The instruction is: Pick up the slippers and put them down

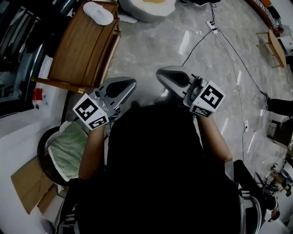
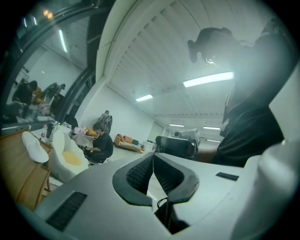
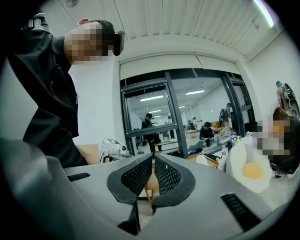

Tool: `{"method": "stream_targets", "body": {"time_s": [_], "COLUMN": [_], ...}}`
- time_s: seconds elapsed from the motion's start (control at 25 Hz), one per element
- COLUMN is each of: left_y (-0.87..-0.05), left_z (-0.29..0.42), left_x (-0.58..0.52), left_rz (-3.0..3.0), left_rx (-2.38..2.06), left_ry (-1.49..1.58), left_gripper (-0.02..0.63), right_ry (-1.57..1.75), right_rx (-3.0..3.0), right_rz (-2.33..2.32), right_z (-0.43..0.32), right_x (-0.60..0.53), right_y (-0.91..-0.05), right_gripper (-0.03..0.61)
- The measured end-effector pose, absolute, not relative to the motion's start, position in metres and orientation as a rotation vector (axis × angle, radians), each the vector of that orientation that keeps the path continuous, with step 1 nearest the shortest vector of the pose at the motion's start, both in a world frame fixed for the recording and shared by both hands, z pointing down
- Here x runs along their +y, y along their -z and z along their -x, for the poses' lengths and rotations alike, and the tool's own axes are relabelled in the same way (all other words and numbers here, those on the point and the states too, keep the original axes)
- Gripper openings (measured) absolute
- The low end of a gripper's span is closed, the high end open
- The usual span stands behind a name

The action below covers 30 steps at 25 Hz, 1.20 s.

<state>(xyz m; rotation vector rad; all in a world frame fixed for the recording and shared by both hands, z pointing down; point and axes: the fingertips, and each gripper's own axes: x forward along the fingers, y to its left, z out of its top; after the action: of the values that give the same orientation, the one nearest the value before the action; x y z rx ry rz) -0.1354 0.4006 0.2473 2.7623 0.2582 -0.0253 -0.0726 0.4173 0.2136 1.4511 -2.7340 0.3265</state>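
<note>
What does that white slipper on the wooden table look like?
The white slipper is a long, rounded oval. It is plain white all over and looks soft and smooth. It lies flat by itself at the far end of the wooden table, close to the edge. Only the tabletop touches it, and nothing holds it. It is the only slipper I can see, and it is too small to tell whether its top or its sole faces up.
</note>
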Motion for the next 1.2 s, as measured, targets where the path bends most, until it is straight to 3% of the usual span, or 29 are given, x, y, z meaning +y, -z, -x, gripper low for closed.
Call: {"method": "stream_targets", "body": {"time_s": [0.8,1.2], "left_y": [-0.26,-0.242], "left_z": [0.168,0.076], "left_x": [0.303,0.219], "left_rz": [-2.722,-2.694], "left_rx": [-0.246,-0.465], "left_ry": [0.057,0.072], "left_gripper": [0.012,0.012], "right_ry": [-0.443,-0.492], "right_rx": [-2.931,-2.98], "right_rz": [-1.08,-0.869], "right_z": [0.069,-0.019], "right_x": [0.288,0.21], "right_y": [-0.231,-0.227], "right_gripper": [0.028,0.028]}}
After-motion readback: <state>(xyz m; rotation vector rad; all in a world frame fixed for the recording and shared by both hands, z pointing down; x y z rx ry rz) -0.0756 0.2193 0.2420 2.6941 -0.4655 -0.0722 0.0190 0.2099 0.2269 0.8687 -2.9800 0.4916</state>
